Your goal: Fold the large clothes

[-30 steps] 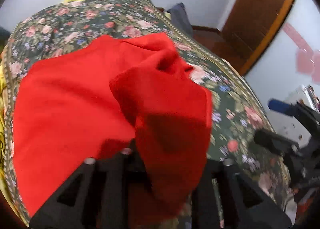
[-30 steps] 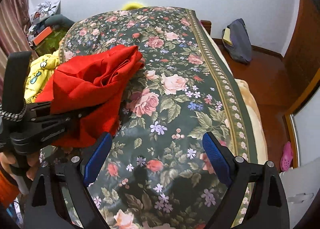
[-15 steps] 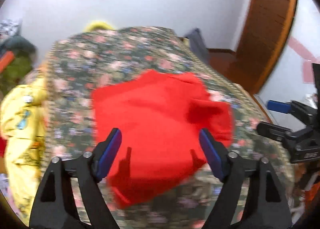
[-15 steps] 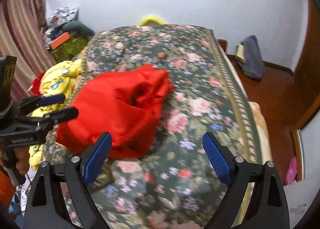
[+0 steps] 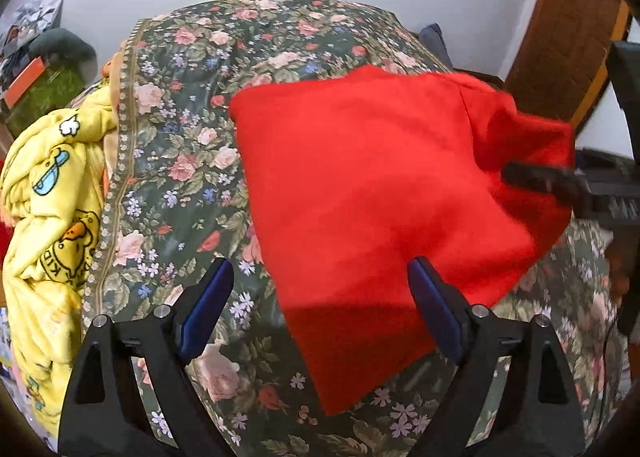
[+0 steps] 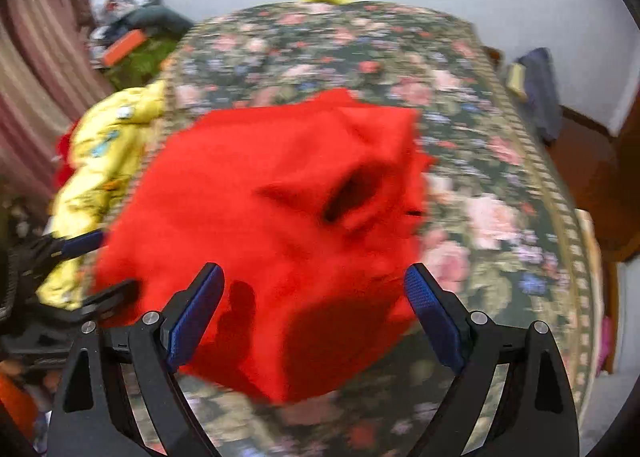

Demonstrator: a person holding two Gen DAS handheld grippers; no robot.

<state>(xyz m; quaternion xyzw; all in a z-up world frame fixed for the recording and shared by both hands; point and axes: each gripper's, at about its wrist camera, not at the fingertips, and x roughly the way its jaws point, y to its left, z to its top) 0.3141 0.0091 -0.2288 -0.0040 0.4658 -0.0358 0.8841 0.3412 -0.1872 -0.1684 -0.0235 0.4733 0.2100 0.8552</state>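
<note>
A red garment (image 5: 380, 185) lies folded in a rough square on the floral bedspread (image 5: 180, 161); it also shows, blurred, in the right wrist view (image 6: 272, 225) with a loose fold at its right side. My left gripper (image 5: 320, 297) is open and empty, just above the garment's near left edge. My right gripper (image 6: 314, 297) is open and empty, over the garment's near edge. The right gripper's fingers (image 5: 536, 177) show at the garment's right side in the left wrist view.
A yellow printed blanket (image 5: 48, 217) is heaped at the bed's left edge. Clutter with an orange box (image 6: 124, 45) sits at the back left. A dark bag (image 6: 536, 85) lies on the floor by the far right wall. A wooden door (image 5: 568, 37) stands at right.
My left gripper let go of the red garment, opened and drew back. The garment dropped flat onto the bed. My right gripper moved left over it.
</note>
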